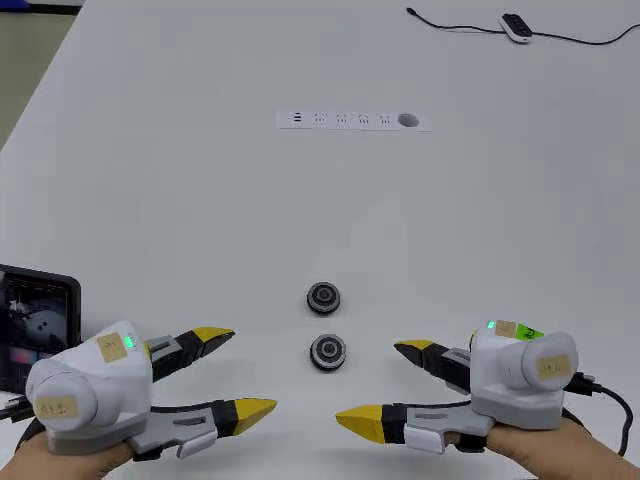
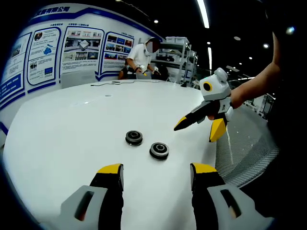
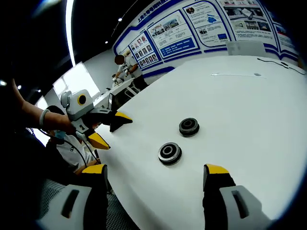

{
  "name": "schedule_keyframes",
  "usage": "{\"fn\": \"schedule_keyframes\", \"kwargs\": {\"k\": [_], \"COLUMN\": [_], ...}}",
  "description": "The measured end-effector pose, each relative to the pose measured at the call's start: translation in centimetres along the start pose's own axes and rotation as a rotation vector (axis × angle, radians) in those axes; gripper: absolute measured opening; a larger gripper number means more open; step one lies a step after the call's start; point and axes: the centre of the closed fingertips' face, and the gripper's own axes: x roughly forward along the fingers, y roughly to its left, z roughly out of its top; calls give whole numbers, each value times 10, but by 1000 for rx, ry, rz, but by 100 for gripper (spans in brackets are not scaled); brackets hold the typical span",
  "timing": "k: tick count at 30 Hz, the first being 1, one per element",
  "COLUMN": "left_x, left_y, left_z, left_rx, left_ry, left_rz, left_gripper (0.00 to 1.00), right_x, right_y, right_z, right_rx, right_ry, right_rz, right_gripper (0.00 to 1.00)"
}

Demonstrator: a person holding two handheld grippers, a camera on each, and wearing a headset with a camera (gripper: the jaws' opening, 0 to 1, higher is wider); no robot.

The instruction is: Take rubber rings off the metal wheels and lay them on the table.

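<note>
**Work area.** 2 metal wheels lie flat on the white table (image 1: 200,180), one behind the other, close together but not touching. The near wheel (image 1: 328,352) sits between the 2 grippers; the far wheel (image 1: 323,298) lies just beyond it. Each carries a dark outer rubber ring (image 3: 160,154) around a lighter hub. No loose ring lies on the table, so the task appears not yet begun.

**Grippers.** The left gripper (image 1: 245,372) hovers low to the left of the near wheel, jaws spread wide and holding nothing. The right gripper (image 1: 372,383) faces it from the right, also spread wide and empty. Neither touches a wheel.

**Other items.** A power strip (image 1: 352,121) lies mid-table, a cable with a small unit (image 1: 516,27) at the far edge, and a tablet (image 1: 38,325) at the near left. All 3 are well apart from the wheels.

**Handling assessment.**
- The wheels look rigid and dense for their size, and are likely to skate on the smooth top if nudged sideways.
- The rings look soft, elastic and grippy, probably seated tight on the rim.
- Recommended hold: 1 gripper clamps the wheel across its body, and the other pinches the ring at its outer edge and rolls it off over the rim.
- A stretched ring may spring away on release.
</note>
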Motion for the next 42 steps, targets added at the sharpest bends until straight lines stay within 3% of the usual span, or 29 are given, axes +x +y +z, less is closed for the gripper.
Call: {"fn": "schedule_keyframes", "kwargs": {"k": [11, 15, 19, 27, 42], "left_x": [12, 16, 23, 38, 66], "left_y": [-3, -5, -7, -10, -12], "left_z": [6, 7, 11, 15, 14], "left_rx": [49, 75, 102, 150, 225], "left_ry": [21, 34, 38, 63, 134], "left_rz": [-34, -49, -63, -99, -136], "left_gripper": [48, 41, 40, 25, 22], "right_x": [9, 11, 13, 18, 27], "right_y": [-5, -4, -2, 1, 2], "right_z": [-5, -5, -3, 1, 4], "right_rx": [111, 151, 194, 223, 265], "right_ry": [29, 19, 7, 2, -8], "right_rz": [-3, -2, 12, 29, 51], "right_gripper": [73, 71, 69, 68, 68]}}
